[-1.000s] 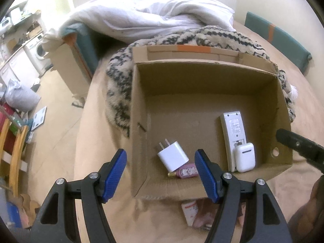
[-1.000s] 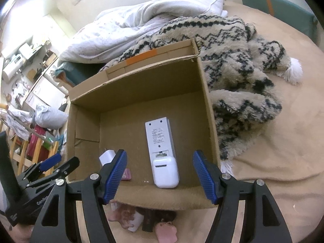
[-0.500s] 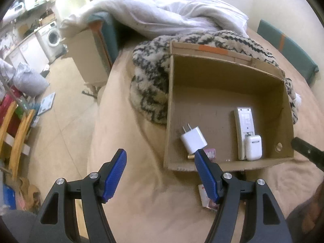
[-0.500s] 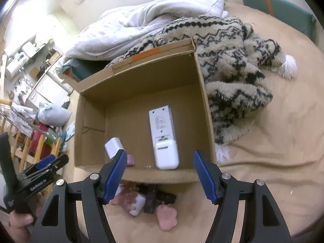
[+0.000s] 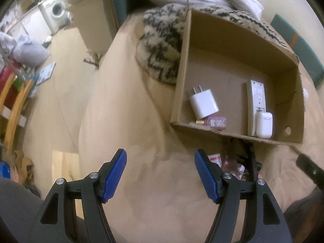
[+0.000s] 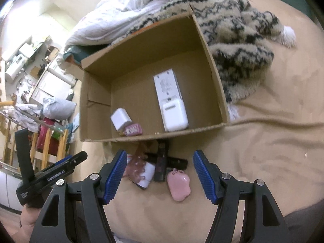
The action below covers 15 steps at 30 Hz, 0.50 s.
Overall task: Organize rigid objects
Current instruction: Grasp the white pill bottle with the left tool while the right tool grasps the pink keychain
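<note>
Bed [image 6: 273, 151]: tan cover, carries all items below; largest surface in both views.

White duvet [image 6: 129, 6]: bunched at far end of bed, behind box.

Fleece blanket [image 6: 239, 46], cream w/ black zigzag: heaped beside and behind box, touching its far and right walls in right wrist view; white pompom at its far corner.

Cardboard box [image 6: 97, 105]: open top, sits on bed, near wall facing the tongs. Contents:
- Remote, white [image 6: 167, 87]: lies flat on box floor, lengthwise toward near wall, right half of box.
- Earbud case, white [image 6: 174, 115]: at near end of remote, touching or overlapping it; cannot tell which.
- Charger plug, white [image 5: 203, 103]: left half of box, prongs pointing to far wall.
- Small pink item [image 5: 215, 122]: just beside charger, against near wall; gold tip shows beside it.

Loose pile on bed, outside box, just in front of near wall:
- Black bars [image 6: 162, 162]: two, crossed.
- Pink-and-white packet [image 6: 141, 172]: left of bars, touching them.
- Pink paw-shaped piece [image 6: 179, 185]: nearest to right tongs, beside bars.

Left tongs [image 5: 161, 174]: spread, nothing between pads, over bare bed cover, left of pile.

Right tongs [image 6: 160, 174]: spread, nothing gripped; pile shows between the blue pads, apart from them.

Hand [image 6: 26, 220]: lower left in right wrist view, holding left tongs' handle.
</note>
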Available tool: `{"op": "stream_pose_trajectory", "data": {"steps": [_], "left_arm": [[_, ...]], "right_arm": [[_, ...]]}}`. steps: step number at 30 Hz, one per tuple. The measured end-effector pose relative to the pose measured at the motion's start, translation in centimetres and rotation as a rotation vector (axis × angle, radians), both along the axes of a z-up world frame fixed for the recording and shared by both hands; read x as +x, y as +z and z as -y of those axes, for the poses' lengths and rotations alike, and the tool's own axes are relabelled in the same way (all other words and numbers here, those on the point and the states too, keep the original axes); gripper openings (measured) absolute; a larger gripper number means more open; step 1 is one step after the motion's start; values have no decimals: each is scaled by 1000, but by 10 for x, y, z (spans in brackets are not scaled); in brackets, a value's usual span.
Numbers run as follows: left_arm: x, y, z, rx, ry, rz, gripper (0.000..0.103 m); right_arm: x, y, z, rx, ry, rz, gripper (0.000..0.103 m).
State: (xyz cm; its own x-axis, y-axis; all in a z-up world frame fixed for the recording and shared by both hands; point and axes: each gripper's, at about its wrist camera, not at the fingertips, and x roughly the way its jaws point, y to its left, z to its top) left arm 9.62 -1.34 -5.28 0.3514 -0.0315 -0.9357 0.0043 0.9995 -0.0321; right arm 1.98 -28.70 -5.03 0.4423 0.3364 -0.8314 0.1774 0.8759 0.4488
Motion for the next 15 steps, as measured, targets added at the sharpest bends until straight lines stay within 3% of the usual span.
{"op": "stream_pose_trajectory", "data": {"steps": [5, 15], "left_arm": [[6, -30, 11, -35, -15, -129, 67], [25, -69, 50, -96, -40, -255, 66]], "right_arm": [[3, -11, 2, 15, -20, -44, 72], [8, -21, 7, 28, -40, -77, 72]]}}
